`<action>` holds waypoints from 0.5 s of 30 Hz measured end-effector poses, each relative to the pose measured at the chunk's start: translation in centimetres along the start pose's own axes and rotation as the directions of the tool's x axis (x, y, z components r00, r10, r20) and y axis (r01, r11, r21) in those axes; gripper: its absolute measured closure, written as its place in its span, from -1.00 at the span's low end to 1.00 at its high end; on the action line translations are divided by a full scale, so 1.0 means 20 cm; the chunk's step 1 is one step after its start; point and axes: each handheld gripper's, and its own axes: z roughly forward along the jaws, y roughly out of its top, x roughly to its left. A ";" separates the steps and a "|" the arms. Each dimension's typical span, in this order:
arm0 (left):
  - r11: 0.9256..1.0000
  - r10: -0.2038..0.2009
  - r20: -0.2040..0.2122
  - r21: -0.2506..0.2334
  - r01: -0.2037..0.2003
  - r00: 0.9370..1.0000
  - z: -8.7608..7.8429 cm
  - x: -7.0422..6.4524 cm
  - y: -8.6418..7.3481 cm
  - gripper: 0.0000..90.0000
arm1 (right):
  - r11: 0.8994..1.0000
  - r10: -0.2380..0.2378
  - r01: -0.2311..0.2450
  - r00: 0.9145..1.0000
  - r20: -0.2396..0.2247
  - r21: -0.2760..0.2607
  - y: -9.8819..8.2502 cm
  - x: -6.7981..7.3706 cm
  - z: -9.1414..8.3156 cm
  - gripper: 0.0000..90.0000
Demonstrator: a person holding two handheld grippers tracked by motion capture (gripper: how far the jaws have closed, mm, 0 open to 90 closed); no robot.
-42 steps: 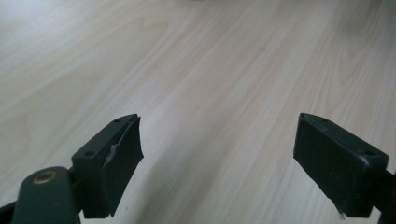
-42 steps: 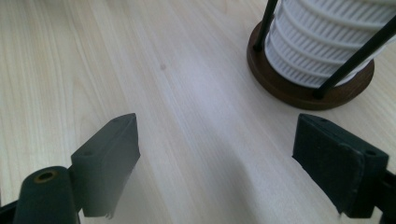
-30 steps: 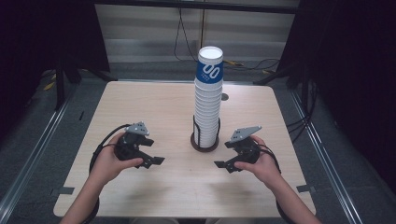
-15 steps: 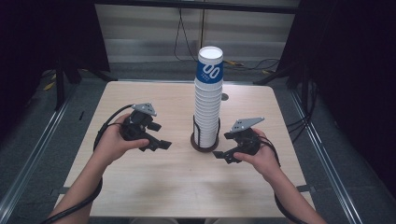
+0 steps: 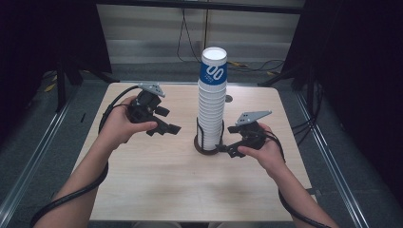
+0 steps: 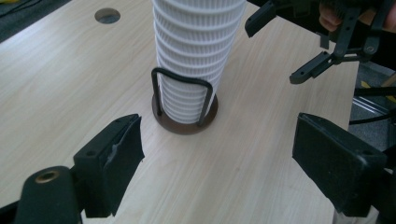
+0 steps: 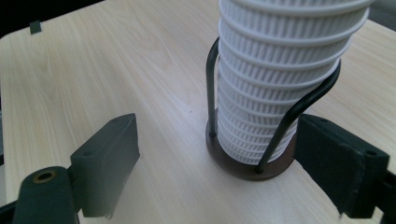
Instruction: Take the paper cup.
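Apparently bracing: right gripper [image 5: 223, 146] low beside wire holder [image 7: 261, 154], jaws spread, gripping nothing; left gripper [image 5: 172, 129] spread too, aimed at cup stack [image 5: 212, 102].

Tall upright cup stack [image 5: 212, 102], wire holder [image 5: 208, 142]

The cup stack [image 5: 212, 102] in its holder [image 5: 208, 142] blocks the table's [image 5: 157, 190] middle; the near edge and both sides lie open.

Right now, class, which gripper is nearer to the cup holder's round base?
Right. The right gripper sits low beside the base; the left gripper is raised and farther off to the cup stack's other side.
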 end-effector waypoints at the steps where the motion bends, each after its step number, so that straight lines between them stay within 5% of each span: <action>1: 1.000 0.005 -0.007 -0.006 -0.005 1.000 0.00 0.00 0.03 -0.65 | 1.000 0.001 -0.001 1.000 0.001 0.000 0.00 0.00 0.00 -0.70; 15: 0.999 0.048 0.000 -0.003 -0.048 0.999 0.00 -0.02 0.24 -0.65 | 0.999 -0.008 0.008 1.000 0.006 -0.036 0.11 -0.03 -0.05 -0.70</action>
